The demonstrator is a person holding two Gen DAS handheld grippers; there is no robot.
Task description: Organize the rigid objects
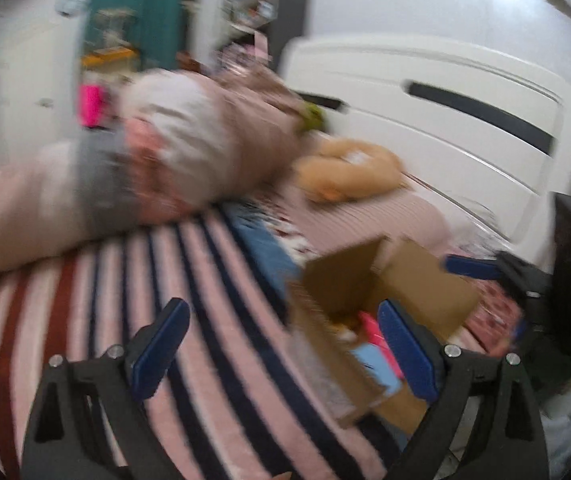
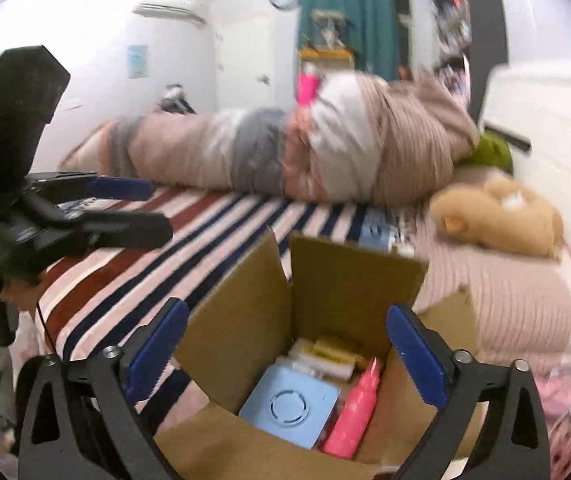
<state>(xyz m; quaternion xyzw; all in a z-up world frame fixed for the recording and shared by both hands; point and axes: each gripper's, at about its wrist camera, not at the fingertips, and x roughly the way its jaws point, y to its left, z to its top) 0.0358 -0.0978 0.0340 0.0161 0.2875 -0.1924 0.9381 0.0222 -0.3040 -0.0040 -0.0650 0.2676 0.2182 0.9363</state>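
An open cardboard box (image 2: 337,280) stands on the striped bedspread (image 2: 157,248). Inside it lie a light blue square box (image 2: 289,408), a pink bottle (image 2: 355,412) and some yellow and white items (image 2: 333,354). My right gripper (image 2: 285,348) is open and empty, just above the box opening. My left gripper (image 1: 281,344) is open and empty over the bedspread (image 1: 125,300), left of the box (image 1: 369,304). The left gripper also shows in the right wrist view (image 2: 141,208), and the right gripper shows at the right edge of the left wrist view (image 1: 481,268).
A rolled bundle of pink and grey bedding (image 2: 293,148) lies across the bed. A tan plush toy (image 2: 501,212) and a green thing (image 2: 493,152) lie near the white headboard (image 1: 445,112). A pink ribbed pillow (image 2: 497,304) sits right of the box.
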